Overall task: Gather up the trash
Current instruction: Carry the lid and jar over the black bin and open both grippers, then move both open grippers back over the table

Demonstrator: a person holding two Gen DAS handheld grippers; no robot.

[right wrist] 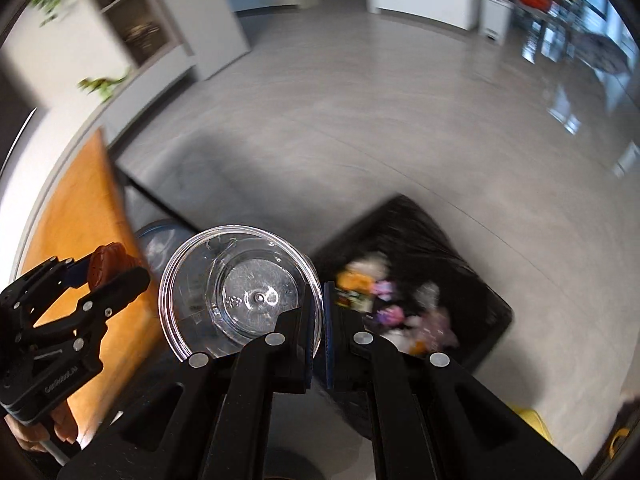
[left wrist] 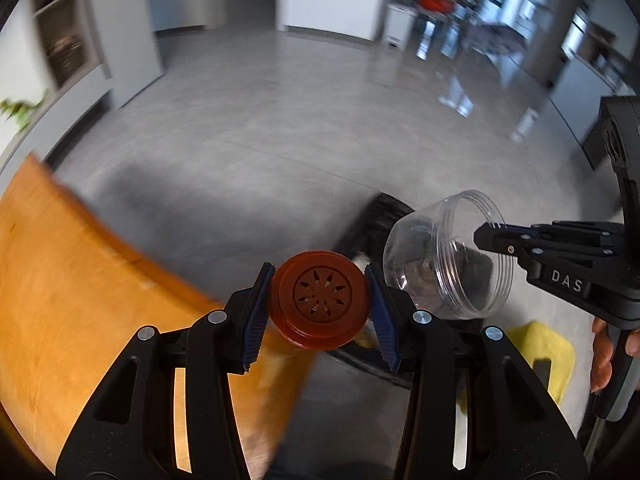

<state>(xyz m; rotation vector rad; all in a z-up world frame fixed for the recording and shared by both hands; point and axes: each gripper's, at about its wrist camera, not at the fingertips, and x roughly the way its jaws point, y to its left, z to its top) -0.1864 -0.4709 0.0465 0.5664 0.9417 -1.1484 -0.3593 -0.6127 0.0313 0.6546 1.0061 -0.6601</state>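
A round brown lid [left wrist: 320, 304] with a flower-shaped cut-out sits between the blue pads of my left gripper [left wrist: 320, 312], which is shut on it. In the right wrist view the same lid [right wrist: 107, 266] shows at the left in that gripper. My right gripper [right wrist: 319, 328] is shut on the rim of a clear plastic jar [right wrist: 240, 292], its mouth facing the camera. In the left wrist view the jar [left wrist: 448, 256] hangs tilted from the right gripper [left wrist: 486, 236]. A black-lined trash bin [right wrist: 472, 264] holding colourful wrappers stands on the floor to the right of the jar.
An orange wooden tabletop [left wrist: 80, 280] lies to the left, with its edge [right wrist: 80, 216] beside the left gripper. A yellow object [left wrist: 544, 356] lies on the grey floor at lower right. Shelves [right wrist: 132, 20] and cabinets line the far walls. A person's hand [left wrist: 604, 356] grips the right handle.
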